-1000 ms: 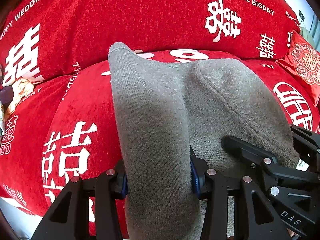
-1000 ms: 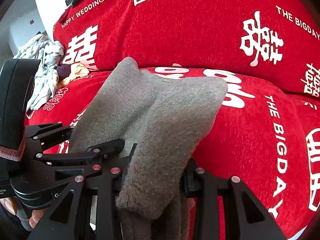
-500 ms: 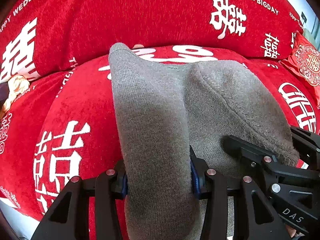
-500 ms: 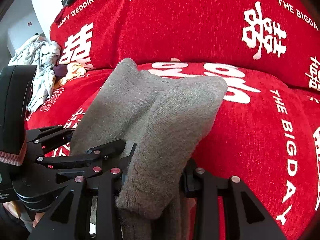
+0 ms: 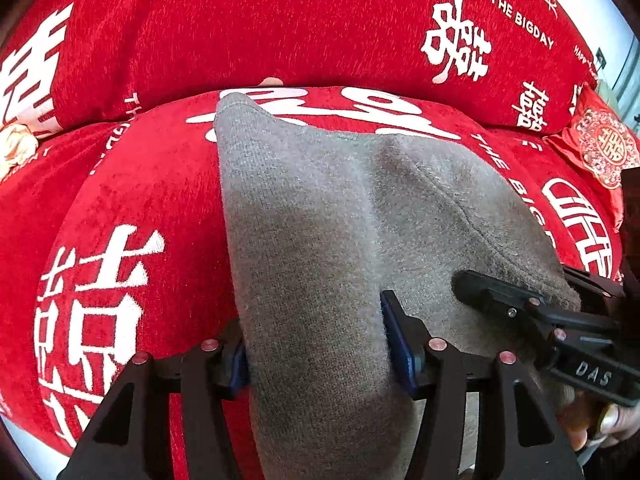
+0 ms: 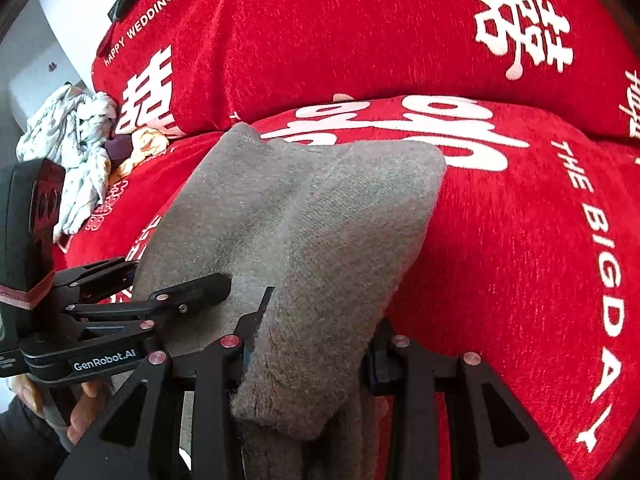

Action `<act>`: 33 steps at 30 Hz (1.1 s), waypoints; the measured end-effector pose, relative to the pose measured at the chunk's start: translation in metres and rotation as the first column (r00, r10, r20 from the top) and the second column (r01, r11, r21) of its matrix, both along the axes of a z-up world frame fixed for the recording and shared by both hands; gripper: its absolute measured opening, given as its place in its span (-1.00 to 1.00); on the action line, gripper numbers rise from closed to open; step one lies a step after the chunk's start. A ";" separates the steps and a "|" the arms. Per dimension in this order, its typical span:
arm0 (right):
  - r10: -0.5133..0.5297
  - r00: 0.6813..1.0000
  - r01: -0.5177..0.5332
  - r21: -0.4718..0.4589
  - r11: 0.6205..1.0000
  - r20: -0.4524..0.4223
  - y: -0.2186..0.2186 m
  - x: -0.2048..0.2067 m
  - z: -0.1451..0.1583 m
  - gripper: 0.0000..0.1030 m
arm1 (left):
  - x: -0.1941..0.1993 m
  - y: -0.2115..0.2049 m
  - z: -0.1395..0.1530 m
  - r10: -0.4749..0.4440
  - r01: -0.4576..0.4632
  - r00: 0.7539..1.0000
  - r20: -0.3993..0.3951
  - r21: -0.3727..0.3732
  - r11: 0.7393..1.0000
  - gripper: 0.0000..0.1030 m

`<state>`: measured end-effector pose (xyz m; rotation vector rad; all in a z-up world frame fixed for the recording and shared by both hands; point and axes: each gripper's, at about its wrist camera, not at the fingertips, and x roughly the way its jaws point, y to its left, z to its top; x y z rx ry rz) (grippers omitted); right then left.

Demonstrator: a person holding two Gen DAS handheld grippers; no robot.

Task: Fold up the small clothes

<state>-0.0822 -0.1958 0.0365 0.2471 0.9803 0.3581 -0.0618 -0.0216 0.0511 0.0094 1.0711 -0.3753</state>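
The left gripper (image 5: 316,356) and right gripper (image 6: 308,344) both pinch the gray sock (image 5: 320,208) tight in their fingers. It hangs over the red sofa (image 5: 280,32), held up so it can fold neatly.

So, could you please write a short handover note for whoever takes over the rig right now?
Left gripper: shut on the grey sock, on its left part.
Right gripper: shut on the same sock, on its right part.
The sock is draped toward the red sofa cover, far end resting on the seat; other clothes are piled at the left end.
Done: sock picked up by both grippers.
Left: fold it and set it down.
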 end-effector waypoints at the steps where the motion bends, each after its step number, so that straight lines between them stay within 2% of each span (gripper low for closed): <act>1: 0.001 1.000 -0.001 0.013 1.000 -0.004 -0.002 0.000 -0.002 -0.24 | 0.000 0.002 -0.001 -0.001 0.001 1.000 -0.001 -0.013 1.000 0.19; 5: 0.004 1.000 -0.002 0.080 0.997 -0.024 -0.012 0.003 -0.012 -0.20 | 0.002 0.008 -0.005 0.008 -0.007 1.000 0.011 -0.018 1.000 0.44; 9: 0.006 0.999 -0.001 0.132 0.991 -0.032 -0.019 0.004 -0.019 -0.16 | 0.003 0.015 -0.010 0.002 -0.002 1.000 0.002 -0.066 0.998 0.44; 12: 0.009 0.999 -0.005 0.145 0.989 -0.031 -0.021 0.004 -0.022 -0.13 | 0.004 0.019 -0.013 0.021 -0.021 1.000 0.007 -0.056 0.998 0.72; 14: 0.009 0.999 -0.003 0.153 0.988 -0.037 -0.023 0.005 -0.024 -0.07 | 0.005 0.023 -0.016 0.027 -0.027 1.000 0.000 -0.075 0.997 0.74; 16: 0.005 0.999 0.004 0.168 0.986 -0.052 -0.026 0.006 -0.027 0.11 | 0.005 0.026 -0.017 0.028 -0.029 1.000 -0.009 -0.092 0.995 0.74; 18: 0.008 0.998 0.003 0.182 0.983 -0.056 -0.029 0.006 -0.028 0.13 | 0.005 0.027 -0.016 0.031 -0.033 0.999 -0.017 -0.099 0.995 0.74; 21: -0.006 0.998 0.014 0.135 0.991 -0.056 -0.027 0.004 -0.020 0.26 | 0.002 0.028 -0.010 0.044 -0.045 0.999 -0.018 -0.077 0.996 0.74; 23: -0.022 0.999 0.025 0.090 0.996 -0.034 -0.025 -0.001 -0.011 0.26 | -0.002 0.029 -0.001 0.055 -0.055 0.998 -0.002 -0.052 0.997 0.74; 27: -0.043 0.996 0.044 -0.013 0.999 0.074 -0.020 -0.023 0.022 0.26 | -0.015 0.033 0.015 0.067 -0.069 0.997 0.045 0.023 0.997 0.74; 30: 0.016 0.986 -0.007 -0.056 0.998 0.167 -0.008 -0.047 0.046 0.26 | -0.030 0.036 0.025 0.075 -0.080 0.994 0.076 0.065 0.995 0.74; 33: 0.113 0.971 -0.094 -0.101 0.990 0.209 0.010 -0.069 0.055 0.26 | -0.048 0.044 0.029 0.090 -0.100 0.991 0.101 0.098 0.990 0.74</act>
